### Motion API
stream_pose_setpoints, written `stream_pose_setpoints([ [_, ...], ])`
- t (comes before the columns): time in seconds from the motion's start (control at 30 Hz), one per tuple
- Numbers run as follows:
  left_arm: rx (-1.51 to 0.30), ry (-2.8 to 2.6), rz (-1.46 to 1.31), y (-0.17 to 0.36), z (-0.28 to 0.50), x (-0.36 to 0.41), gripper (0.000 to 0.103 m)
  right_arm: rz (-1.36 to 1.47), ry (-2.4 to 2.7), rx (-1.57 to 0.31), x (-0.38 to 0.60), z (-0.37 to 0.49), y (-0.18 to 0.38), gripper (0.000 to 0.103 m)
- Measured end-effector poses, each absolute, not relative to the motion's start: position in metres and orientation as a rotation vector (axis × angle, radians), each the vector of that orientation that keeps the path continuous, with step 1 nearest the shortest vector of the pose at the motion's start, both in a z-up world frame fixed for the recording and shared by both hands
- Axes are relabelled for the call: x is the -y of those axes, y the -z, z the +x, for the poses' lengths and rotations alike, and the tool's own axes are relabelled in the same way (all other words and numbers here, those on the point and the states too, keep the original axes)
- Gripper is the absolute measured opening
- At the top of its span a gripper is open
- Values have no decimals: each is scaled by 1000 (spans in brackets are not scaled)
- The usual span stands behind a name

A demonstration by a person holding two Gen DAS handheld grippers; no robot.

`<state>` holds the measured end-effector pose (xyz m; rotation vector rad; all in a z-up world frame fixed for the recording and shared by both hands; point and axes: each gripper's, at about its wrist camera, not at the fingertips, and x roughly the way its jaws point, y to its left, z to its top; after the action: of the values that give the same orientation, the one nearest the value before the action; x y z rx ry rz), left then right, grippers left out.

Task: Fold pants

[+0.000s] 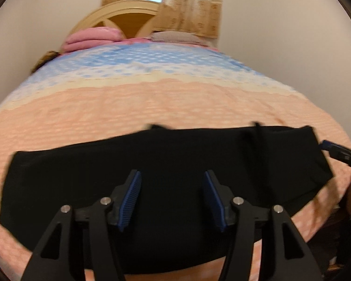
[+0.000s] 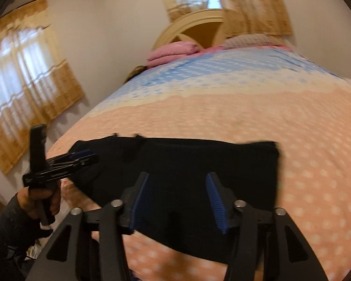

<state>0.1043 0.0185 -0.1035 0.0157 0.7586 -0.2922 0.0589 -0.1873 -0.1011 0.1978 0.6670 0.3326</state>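
Both grippers hover over the black pants (image 1: 152, 187), which lie flat in a wide band across the near end of the bed (image 1: 152, 105), probably spread there so their edges can be reached. The left gripper (image 1: 172, 196) is spread, holding nothing, above the middle of the cloth. The right gripper (image 2: 176, 199) is likewise spread and empty, nearer the band's right end, so no fold seems underway yet.
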Motion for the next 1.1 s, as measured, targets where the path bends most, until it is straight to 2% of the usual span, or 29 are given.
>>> stream_pose_setpoints([
  [0.2,-760,106,9,103,107,-97,63,16,-457,-728,96,83,115,55],
  [0.3,-764,47,-21,104,105,-127,63,-11,-486,-771,80,85,127,55],
  [0.4,-767,7,-51,108,102,-150,69,-70,-457,-782,75,78,136,55],
  [0.47,-770,-10,-60,112,102,-158,70,-95,-429,-780,74,78,138,45],
  [0.5,-772,-13,-68,113,103,-161,70,-95,-408,-779,76,80,138,32],
  [0.63,-772,-26,-112,119,105,-169,70,-42,-421,-773,82,84,132,13],
  [1.1,-786,-44,-55,132,119,-184,72,-107,-474,-800,72,65,145,12],
])
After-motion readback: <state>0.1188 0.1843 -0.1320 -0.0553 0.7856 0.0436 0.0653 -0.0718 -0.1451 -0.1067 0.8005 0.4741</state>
